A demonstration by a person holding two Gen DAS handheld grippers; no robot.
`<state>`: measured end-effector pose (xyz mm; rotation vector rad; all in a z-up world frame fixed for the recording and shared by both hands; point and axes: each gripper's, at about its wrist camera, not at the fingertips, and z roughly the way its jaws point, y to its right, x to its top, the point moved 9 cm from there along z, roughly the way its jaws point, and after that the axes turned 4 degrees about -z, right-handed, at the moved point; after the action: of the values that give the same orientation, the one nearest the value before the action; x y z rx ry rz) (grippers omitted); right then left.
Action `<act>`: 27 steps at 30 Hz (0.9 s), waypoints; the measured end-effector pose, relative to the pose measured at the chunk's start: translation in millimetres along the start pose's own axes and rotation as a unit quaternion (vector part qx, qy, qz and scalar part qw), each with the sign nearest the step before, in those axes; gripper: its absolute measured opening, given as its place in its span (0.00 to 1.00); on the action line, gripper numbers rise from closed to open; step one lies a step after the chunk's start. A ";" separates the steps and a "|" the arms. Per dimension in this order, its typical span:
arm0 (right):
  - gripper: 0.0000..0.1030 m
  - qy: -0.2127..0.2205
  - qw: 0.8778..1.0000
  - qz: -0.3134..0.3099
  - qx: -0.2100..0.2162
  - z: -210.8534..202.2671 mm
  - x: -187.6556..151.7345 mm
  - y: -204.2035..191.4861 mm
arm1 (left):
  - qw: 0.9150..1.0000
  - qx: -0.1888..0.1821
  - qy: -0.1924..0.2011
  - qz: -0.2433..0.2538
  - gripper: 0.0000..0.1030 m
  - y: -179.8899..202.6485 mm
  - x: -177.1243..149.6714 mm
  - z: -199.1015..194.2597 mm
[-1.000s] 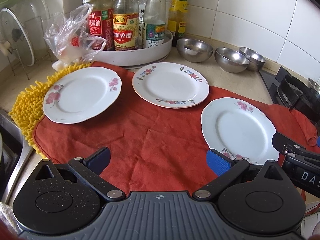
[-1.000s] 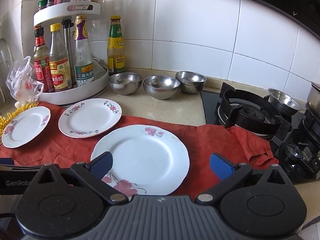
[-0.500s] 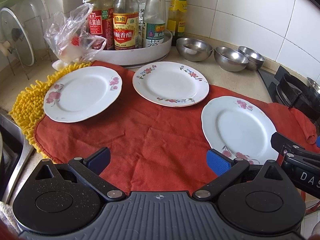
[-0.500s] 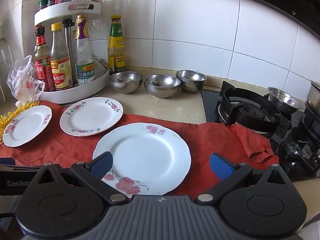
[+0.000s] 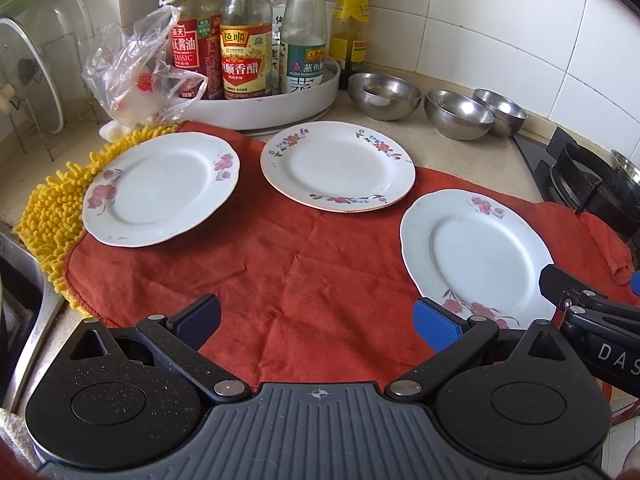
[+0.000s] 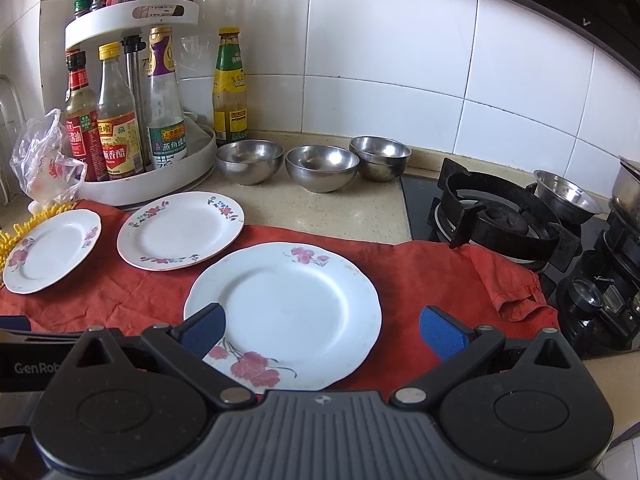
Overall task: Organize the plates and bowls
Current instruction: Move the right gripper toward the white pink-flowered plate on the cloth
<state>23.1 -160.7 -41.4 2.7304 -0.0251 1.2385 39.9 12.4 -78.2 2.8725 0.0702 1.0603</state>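
Red cloth [image 5: 304, 276] on the desk [image 6: 340, 208] carries three floral plates [image 5: 336, 166], each lying apart; three steel bowls [image 6: 322, 168] sit in a row behind it. Left claw [image 5: 316, 316] is spread over bare cloth. Right claw [image 6: 322, 330] is spread over the nearest plate [image 6: 284, 312], gripping nothing.

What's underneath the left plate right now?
The left plate lies mostly on the red cloth; its left edge overhangs the yellow mat. Whatever is directly beneath its centre is covered.
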 end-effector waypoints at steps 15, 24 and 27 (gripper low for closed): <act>1.00 -0.007 1.000 0.005 -0.009 6.2 2.7 2.9 | 1.000 -0.008 -0.005 0.009 1.00 4.9 2.0 8.9; 1.00 -0.013 1.000 0.007 -0.015 13.9 5.2 6.8 | 1.000 -0.013 -0.011 0.013 1.00 10.5 6.0 17.7; 1.00 -0.015 1.000 0.008 -0.016 17.6 6.3 8.7 | 1.000 -0.015 -0.012 0.013 1.00 12.6 8.1 21.0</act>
<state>39.8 -171.5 -47.0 2.7271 -0.0705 1.1905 59.9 -0.8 -87.7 2.8671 0.0156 1.0219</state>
